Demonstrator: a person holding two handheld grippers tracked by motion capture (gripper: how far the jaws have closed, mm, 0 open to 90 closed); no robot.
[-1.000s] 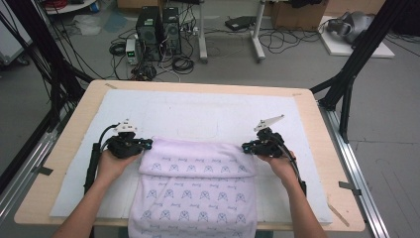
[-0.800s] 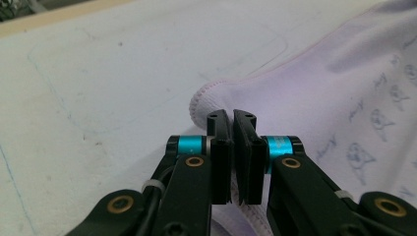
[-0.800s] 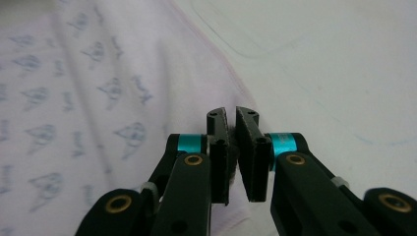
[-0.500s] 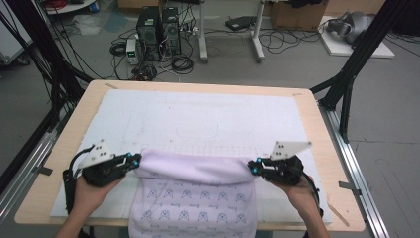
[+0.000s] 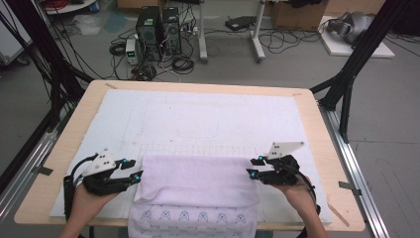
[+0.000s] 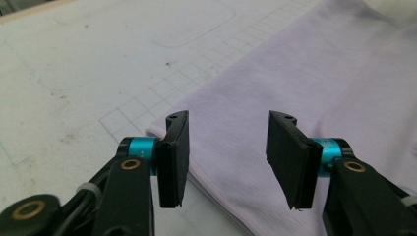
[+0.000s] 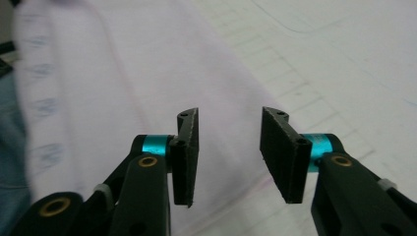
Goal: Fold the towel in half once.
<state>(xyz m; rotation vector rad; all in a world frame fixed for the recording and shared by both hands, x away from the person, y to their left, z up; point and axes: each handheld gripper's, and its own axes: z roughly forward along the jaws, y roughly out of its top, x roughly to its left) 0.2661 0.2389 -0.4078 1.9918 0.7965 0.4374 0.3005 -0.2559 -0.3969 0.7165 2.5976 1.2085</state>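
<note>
Grey floor with computer towers [image 5: 158, 32] and tangled cables lies beyond the wooden worktop [image 5: 317, 129], which carries a white mat [image 5: 198, 119]; a pale lilac cloth [image 5: 195, 181] lies folded at the near edge, its printed lower part hanging over; left tongs [image 5: 137, 176] and right tongs [image 5: 251, 169] have just been opening, released, jaws apart above the fold's two ends, gripping nothing.
</note>
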